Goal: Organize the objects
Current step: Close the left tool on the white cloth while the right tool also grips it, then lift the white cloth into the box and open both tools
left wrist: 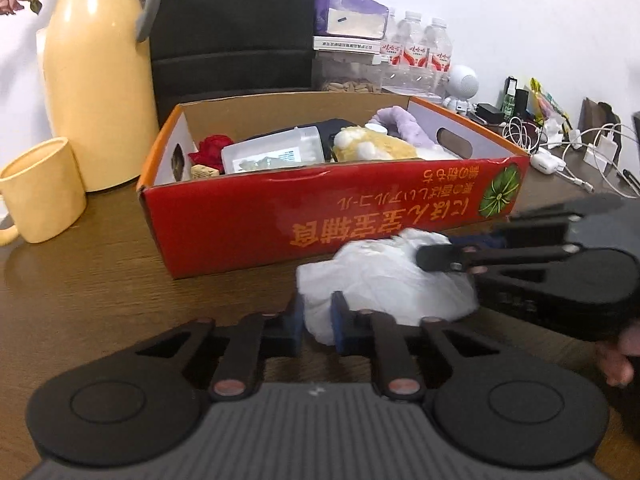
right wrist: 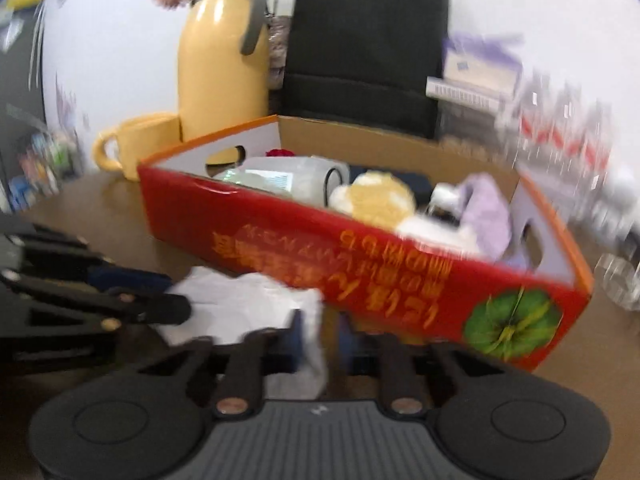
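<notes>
From the left wrist camera, the left gripper is pinching the near edge of a crumpled white plastic bag that is lying on the brown desk, just in front of the near wall of the red cardboard box; its jaws are pressing together on a thin fold of film. The right gripper is reaching in from the right and biting the bag's far right side. With so little film in each grip, the bag is likely to be slipping free once lifted, and pulling the two hands apart risks tearing it. From the right wrist camera, which is blurred, the right gripper is clamping a hanging flap of the same bag, with the left gripper coming in from the left. The box wall is standing very near, so a low carry could be snagging the bag on the rim or nudging the box toward the yellow mug.
</notes>
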`<state>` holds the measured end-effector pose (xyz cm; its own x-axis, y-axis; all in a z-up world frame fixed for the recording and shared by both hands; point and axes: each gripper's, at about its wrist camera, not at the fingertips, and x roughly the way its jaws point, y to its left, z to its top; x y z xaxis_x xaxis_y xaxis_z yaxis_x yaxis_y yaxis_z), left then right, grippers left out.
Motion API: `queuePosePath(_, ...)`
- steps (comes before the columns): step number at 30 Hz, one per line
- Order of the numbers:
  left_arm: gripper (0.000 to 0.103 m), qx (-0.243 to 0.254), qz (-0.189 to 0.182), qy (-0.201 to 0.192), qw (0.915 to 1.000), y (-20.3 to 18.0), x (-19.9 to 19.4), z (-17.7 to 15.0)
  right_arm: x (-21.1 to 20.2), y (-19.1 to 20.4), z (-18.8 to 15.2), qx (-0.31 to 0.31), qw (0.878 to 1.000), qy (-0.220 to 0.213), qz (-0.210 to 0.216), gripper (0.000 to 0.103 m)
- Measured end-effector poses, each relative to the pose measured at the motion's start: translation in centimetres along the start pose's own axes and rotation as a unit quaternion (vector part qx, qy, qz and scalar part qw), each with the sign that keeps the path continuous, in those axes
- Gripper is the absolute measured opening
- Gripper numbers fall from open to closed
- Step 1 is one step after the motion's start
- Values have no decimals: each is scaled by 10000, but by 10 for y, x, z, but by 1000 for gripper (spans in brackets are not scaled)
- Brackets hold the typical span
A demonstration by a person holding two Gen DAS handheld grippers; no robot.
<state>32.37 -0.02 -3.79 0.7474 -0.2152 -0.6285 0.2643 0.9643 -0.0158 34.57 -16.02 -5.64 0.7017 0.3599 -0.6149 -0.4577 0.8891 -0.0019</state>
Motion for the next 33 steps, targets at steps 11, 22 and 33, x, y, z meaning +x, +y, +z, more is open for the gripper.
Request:
queuePosePath(11, 54, -609, -173, -99, 9979, -45, -89, -63, -109, 25, -73, 1473, 9888, -169, 145, 3)
queuePosePath(22, 32, -658, -162, 84, 9977, -80, -134, -104, -171, 47, -134, 1944, 9805, -211, 204, 3)
queuePosePath(33, 3, -639, -364, -690, 9949, -89, -187, -77, -218, 48, -135, 1949, 9782, -698, 137, 3)
